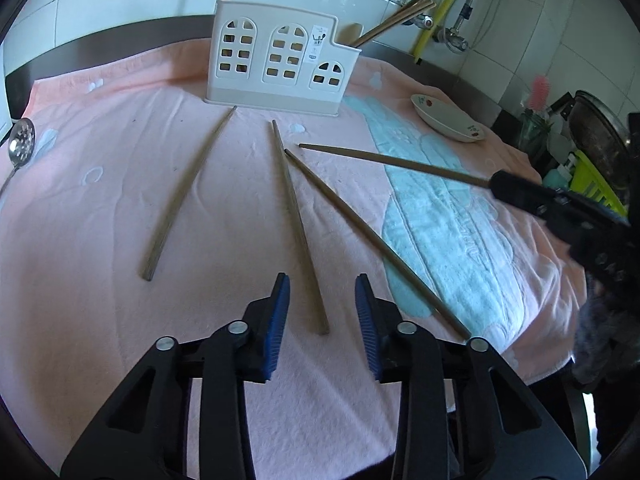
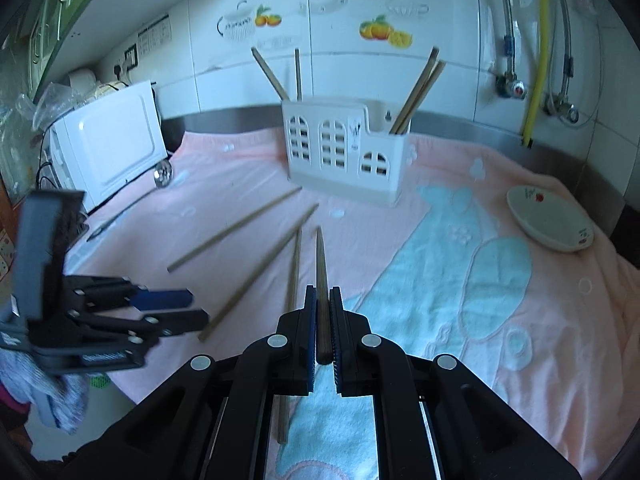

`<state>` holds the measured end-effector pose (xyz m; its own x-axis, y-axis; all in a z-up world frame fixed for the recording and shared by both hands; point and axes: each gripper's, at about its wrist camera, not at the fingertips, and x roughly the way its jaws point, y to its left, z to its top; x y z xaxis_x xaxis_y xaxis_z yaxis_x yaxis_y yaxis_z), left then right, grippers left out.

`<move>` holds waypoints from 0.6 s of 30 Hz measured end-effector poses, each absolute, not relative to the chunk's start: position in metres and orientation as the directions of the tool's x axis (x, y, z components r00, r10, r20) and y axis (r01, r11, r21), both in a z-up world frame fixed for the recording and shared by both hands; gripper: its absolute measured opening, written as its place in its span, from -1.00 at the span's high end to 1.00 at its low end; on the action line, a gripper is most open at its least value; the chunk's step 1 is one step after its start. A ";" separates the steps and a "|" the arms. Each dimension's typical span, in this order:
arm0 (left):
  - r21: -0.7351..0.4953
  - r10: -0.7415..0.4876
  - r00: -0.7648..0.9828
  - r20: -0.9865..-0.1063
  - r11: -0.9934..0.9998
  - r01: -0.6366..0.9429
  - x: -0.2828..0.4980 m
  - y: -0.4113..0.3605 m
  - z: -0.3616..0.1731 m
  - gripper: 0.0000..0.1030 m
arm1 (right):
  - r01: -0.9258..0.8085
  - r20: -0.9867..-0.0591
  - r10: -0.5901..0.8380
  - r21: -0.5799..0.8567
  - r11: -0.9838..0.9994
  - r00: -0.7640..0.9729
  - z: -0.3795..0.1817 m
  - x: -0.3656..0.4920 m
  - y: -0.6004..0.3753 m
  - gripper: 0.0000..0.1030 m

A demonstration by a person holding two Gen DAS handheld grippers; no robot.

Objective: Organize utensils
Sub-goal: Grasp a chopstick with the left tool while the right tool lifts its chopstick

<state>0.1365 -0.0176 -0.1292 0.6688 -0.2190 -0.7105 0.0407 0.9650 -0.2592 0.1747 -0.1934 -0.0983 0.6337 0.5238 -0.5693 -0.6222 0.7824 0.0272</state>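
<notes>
Right tongs (image 2: 322, 304) clamp a chopstick (image 2: 321, 264), butt hidden; left tongs (image 1: 322, 300) gape.

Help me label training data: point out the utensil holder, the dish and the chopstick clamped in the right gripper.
utensil holder (image 1: 276, 60), left wrist view, front wall.
dish (image 2: 548, 220), right wrist view, inner bowl.
chopstick (image 2: 321, 272), right wrist view, shaft ahead of the right gripper (image 2: 323, 300).

No text, brand or number can be read in either view. The white utensil holder (image 1: 276, 60) carries a small label (image 1: 317, 46) with dark print too fine to make out, and a printed notice (image 2: 154, 38) on the tiled wall is likewise illegible.
</notes>
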 end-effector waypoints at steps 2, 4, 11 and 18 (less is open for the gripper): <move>-0.252 -0.211 0.668 -0.714 0.967 0.037 0.141 -0.020 -0.131 0.44 | -0.621 -0.565 0.526 0.030 0.783 0.635 -0.094 0.176 -0.194 0.88; -0.248 -0.206 0.666 -0.717 0.968 0.033 0.144 -0.021 -0.133 0.49 | -0.618 -0.561 0.526 0.032 0.785 0.639 -0.091 0.176 -0.195 0.88; -0.250 -0.184 0.649 -0.739 0.968 -0.011 0.158 -0.021 -0.142 0.57 | -0.618 -0.552 0.526 0.025 0.786 0.647 -0.084 0.177 -0.197 0.88; -0.187 -0.119 0.643 -0.757 0.982 -0.038 0.165 -0.027 -0.147 0.85 | -0.613 -0.548 0.524 0.026 0.790 0.652 -0.079 0.179 -0.198 0.88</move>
<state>0.1645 -0.0268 -0.1470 0.6427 -0.1193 -0.7568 -0.0383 0.9816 -0.1873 0.1787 -0.1981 -0.0791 0.6521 0.5236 -0.5483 -0.6126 0.7900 0.0258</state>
